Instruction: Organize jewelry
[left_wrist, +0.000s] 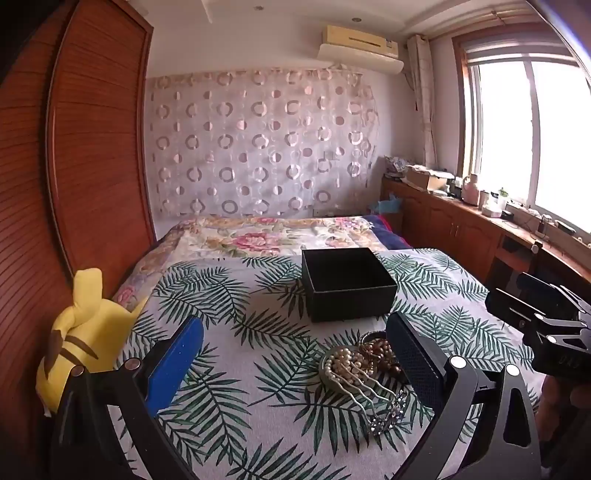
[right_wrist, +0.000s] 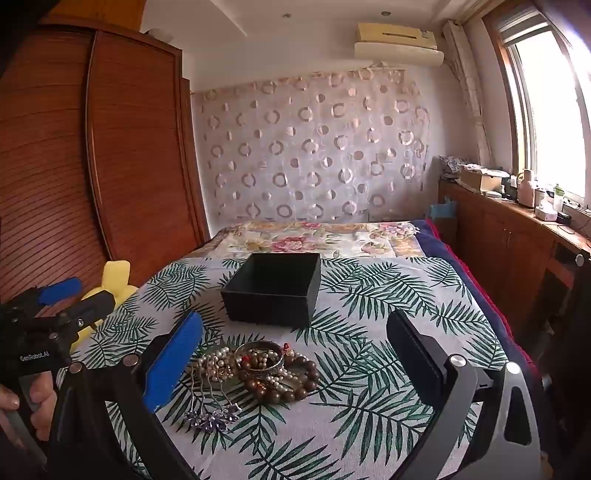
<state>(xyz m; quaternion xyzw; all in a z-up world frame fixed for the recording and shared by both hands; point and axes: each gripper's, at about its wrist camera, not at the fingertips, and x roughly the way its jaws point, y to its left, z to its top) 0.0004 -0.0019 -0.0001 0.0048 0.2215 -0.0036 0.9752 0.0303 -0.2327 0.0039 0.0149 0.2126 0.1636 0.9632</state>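
A pile of jewelry (right_wrist: 258, 373) lies on the leaf-print cloth: pearl strings, brown wooden beads, a metal bangle and a hair comb with purple flowers (right_wrist: 212, 419). It also shows in the left wrist view (left_wrist: 364, 369). An open, empty black box (right_wrist: 273, 288) stands just behind it, also in the left wrist view (left_wrist: 347, 282). My left gripper (left_wrist: 295, 358) is open and empty, the pile near its right finger. My right gripper (right_wrist: 295, 354) is open and empty, the pile between its fingers, nearer the left one.
A yellow plush toy (left_wrist: 79, 332) sits at the cloth's left edge by the wooden wardrobe (left_wrist: 74, 147). A floral bedspread (left_wrist: 266, 236) lies behind the box. A cluttered wooden cabinet (right_wrist: 517, 229) runs along the right under the window.
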